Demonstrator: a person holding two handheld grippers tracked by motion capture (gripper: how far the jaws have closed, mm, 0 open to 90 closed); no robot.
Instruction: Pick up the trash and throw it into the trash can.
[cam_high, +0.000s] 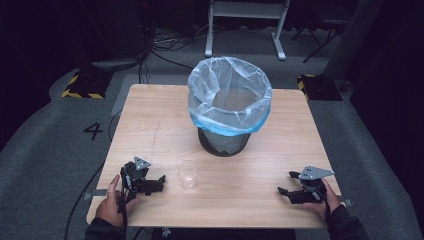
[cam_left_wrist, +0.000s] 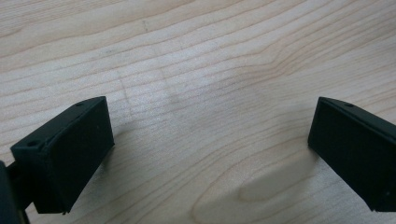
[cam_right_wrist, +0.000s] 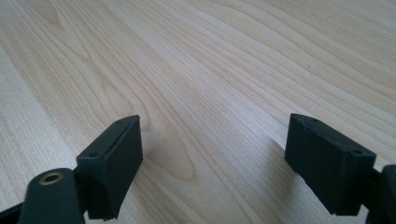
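With both the left claw (cam_high: 159, 181) and right claw (cam_high: 285, 192) spread wide and empty on the surface (cam_high: 150, 120), the clear plastic cup (cam_high: 187, 173), probably meant for the lined bin (cam_high: 227, 107) behind it, wants a gentle squeeze.

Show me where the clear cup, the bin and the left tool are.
Clear cup (cam_high: 188, 174), high view, on its see-through side.
Bin (cam_high: 223, 141), high view, on its dark mesh wall below the bag.
Left tool (cam_high: 159, 181), high view, between its open tips.
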